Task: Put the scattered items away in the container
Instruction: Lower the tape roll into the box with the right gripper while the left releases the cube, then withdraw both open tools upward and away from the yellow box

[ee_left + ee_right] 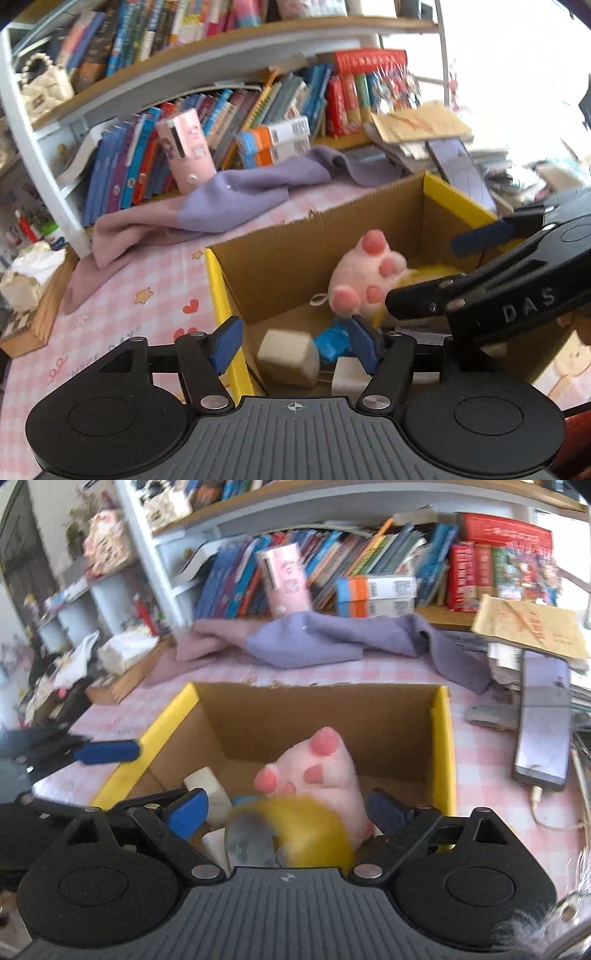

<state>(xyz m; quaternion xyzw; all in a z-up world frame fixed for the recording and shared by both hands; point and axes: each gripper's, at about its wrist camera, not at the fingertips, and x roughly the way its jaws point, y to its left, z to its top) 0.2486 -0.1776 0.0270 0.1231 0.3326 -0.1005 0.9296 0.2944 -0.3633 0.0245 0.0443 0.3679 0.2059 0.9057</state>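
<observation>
The soft pink plush paw [325, 771] lies inside the yellow-edged cardboard box [441, 746], at twelve o'clock from the right gripper [286, 810]. Both the right gripper and the left gripper [295, 341] stand wide open and hold nothing. I judge the paw light and squashy; take it by its thick middle.

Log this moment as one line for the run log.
left gripper: open, over box | right gripper: open, over box | cardboard box: holds paw plush, yellow tape roll, beige block
</observation>
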